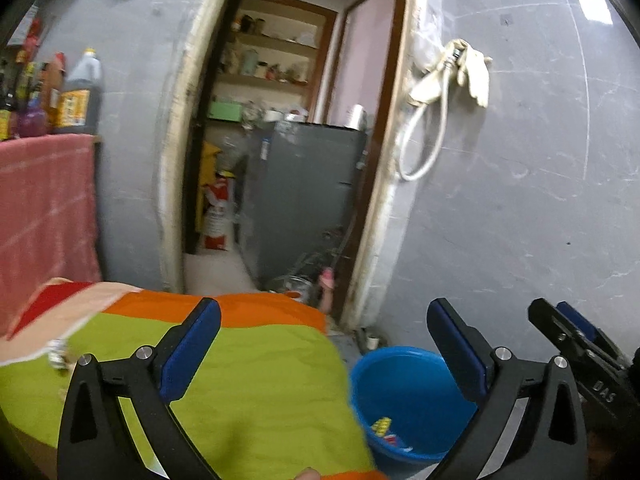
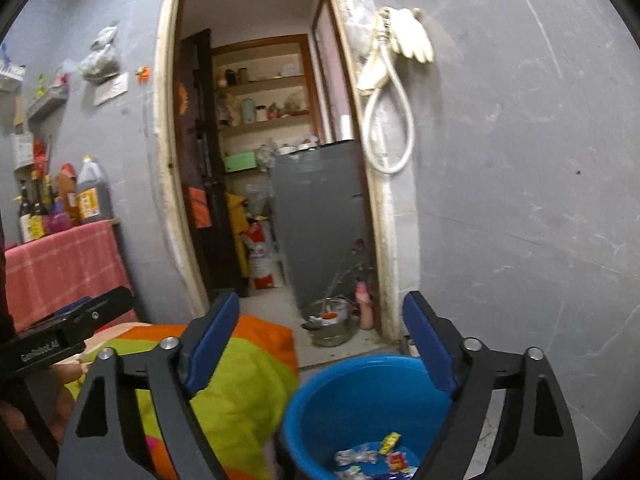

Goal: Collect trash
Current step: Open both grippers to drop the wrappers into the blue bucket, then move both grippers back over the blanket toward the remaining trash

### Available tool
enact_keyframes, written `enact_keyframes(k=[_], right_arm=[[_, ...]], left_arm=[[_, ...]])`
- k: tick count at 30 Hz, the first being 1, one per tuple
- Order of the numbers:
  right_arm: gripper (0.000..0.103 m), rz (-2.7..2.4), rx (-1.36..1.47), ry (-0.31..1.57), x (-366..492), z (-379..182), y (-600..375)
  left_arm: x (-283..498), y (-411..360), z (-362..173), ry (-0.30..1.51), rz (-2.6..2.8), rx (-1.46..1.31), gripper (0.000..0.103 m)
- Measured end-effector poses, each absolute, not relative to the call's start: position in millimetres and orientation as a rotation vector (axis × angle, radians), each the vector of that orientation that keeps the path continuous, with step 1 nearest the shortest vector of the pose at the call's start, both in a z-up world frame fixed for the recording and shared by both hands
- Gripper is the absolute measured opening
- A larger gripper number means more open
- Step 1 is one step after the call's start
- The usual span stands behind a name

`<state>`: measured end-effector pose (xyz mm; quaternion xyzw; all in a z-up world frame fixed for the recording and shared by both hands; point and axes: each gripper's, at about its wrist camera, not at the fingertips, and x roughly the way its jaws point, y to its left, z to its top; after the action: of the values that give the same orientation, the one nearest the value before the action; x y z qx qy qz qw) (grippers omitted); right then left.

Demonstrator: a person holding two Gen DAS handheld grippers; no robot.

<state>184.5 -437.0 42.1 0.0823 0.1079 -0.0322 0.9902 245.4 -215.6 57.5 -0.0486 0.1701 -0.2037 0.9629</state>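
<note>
A blue bucket (image 1: 400, 384) stands on the floor beside a surface covered with a green and orange cloth (image 1: 248, 392). Several crumpled wrappers (image 2: 372, 456) lie at the bottom of the bucket (image 2: 352, 400). My left gripper (image 1: 324, 312) is open above the cloth's edge, with nothing between its blue pads. My right gripper (image 2: 320, 300) is open above the bucket, also holding nothing. A small crumpled wrapper (image 1: 58, 354) lies on the cloth at the left. The right gripper (image 1: 560, 320) shows at the right edge of the left wrist view.
An open doorway (image 2: 256, 160) leads to a storeroom with shelves and a grey cabinet (image 2: 320, 216). A steel pot (image 2: 330, 320) sits on the floor by the door. Bottles (image 2: 92, 196) stand on a pink-covered shelf at left. A hose and gloves (image 2: 400, 40) hang on the grey wall.
</note>
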Motion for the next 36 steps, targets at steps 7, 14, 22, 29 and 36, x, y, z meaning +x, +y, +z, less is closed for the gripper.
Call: enact_keyframes(k=[7, 14, 22, 29, 36], right_arm=[[0.103, 0.024, 0.159, 0.205, 181, 46, -388], [0.103, 0.099, 0.162, 0.208, 182, 39, -342], [0.103, 0.168, 0.161, 0.276, 193, 14, -294], [0.103, 0.228, 0.135, 0.382, 206, -13, -262], [0.103, 0.299, 0.088, 0.507, 216, -40, -239]], left_arm=[[226, -159, 55, 0.322, -0.314, -0.076, 0.101], [207, -100, 45, 0.318, -0.225, -0.065, 0.101], [193, -43, 22, 0.355, -0.131, -0.068, 0.101], [195, -15, -4, 0.435, -0.095, -0.072, 0.101], [212, -9, -28, 0.566, -0.095, -0.047, 0.101]])
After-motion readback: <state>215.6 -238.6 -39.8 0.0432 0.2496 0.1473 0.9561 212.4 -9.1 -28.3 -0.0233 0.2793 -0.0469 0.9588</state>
